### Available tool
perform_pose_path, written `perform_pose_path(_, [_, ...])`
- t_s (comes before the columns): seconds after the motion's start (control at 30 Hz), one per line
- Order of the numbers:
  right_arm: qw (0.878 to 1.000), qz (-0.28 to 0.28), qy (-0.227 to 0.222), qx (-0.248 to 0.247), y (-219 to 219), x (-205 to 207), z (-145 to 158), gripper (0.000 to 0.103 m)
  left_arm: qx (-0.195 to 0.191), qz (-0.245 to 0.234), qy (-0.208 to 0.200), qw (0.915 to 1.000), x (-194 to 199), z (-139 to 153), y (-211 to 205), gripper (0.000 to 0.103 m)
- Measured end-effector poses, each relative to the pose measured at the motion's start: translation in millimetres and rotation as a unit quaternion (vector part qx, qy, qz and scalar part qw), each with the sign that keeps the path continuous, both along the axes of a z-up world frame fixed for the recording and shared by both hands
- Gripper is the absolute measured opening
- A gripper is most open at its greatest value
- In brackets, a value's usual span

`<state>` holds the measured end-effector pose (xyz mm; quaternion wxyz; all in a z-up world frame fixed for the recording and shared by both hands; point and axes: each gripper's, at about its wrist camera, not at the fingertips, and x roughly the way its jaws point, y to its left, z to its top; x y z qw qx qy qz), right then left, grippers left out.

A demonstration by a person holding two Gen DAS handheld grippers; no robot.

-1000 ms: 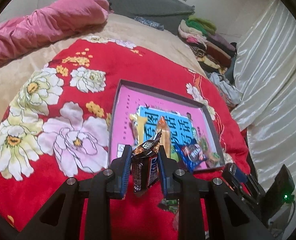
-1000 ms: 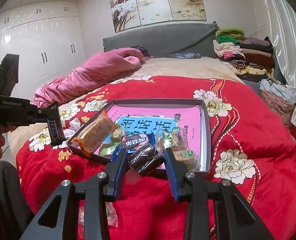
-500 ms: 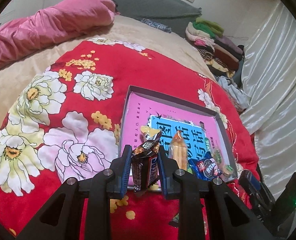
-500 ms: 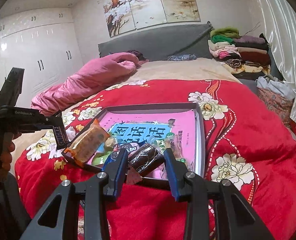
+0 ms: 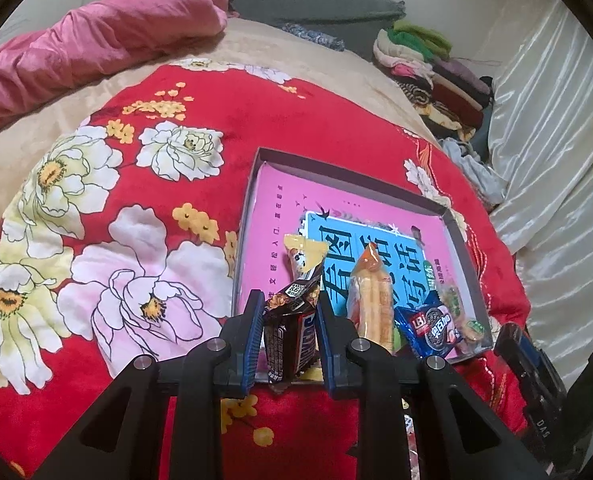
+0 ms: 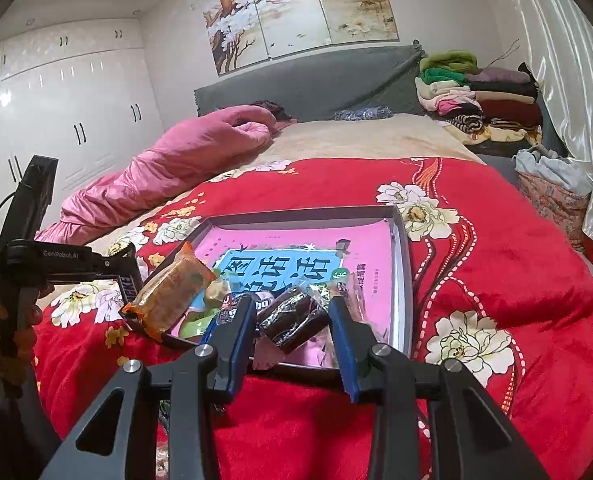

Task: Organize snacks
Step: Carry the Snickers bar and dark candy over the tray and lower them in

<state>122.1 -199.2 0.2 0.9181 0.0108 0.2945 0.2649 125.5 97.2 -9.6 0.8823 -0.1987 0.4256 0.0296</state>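
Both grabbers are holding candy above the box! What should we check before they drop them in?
1. Left gripper jaws shut on the Snickers bar: ok.
2. Right gripper jaws shut on the dark wrapped cake: ok.
3. Tray has bare pink floor at its far end: ok.
4. Snickers bar over the tray's near edge: ok.
5. Dark wrapped cake clear of the snacks beneath it: cannot tell.

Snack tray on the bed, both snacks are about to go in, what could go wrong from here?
1. The tray lies on a soft red quilt; pressing its rim could tip it.
2. Snacks crowd the near end, so the chocolate bar in the left hand-held gripper may land on the yellow packet.
3. The orange packet overhangs the rim and might get knocked off.
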Motion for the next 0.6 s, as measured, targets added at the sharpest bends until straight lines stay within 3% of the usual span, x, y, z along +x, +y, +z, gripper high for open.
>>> perform_pose_path(0.6, [1.0,0.006,0.003,-0.007,9.9,12.5,-7.1,0.038,0.003,-0.004,0.009,1.0,9.1,-12.1,0.4,0.026])
